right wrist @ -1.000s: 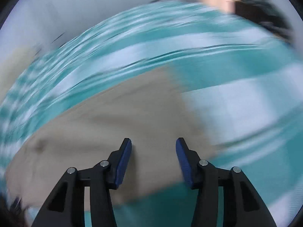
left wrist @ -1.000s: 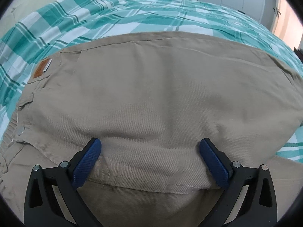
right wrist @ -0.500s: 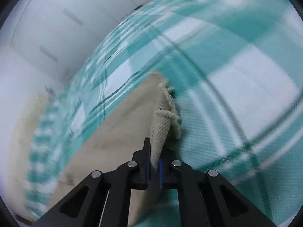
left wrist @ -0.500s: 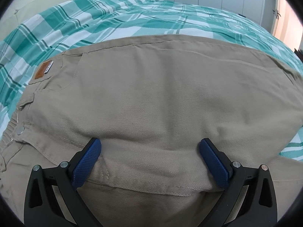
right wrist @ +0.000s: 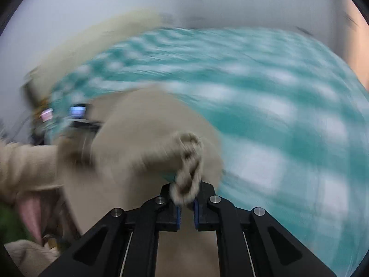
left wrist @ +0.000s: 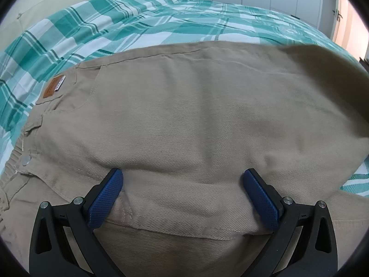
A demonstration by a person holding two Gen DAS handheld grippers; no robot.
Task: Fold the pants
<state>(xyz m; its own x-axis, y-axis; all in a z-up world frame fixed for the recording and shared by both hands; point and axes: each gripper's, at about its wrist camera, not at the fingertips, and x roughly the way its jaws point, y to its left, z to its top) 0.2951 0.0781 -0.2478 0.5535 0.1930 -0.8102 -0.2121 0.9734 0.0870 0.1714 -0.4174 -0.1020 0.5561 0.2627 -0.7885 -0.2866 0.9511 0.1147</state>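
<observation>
Khaki pants (right wrist: 147, 138) now lifted, bunched.

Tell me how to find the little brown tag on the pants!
Start at the green-and-white checked bedspread and find the tan pants spread over it. Follow their top edge to the left, near the waistband corner above the metal snap button. The brown tag sits there: a small leather-coloured rectangle, the only dark orange-brown patch on the plain tan cloth.
</observation>
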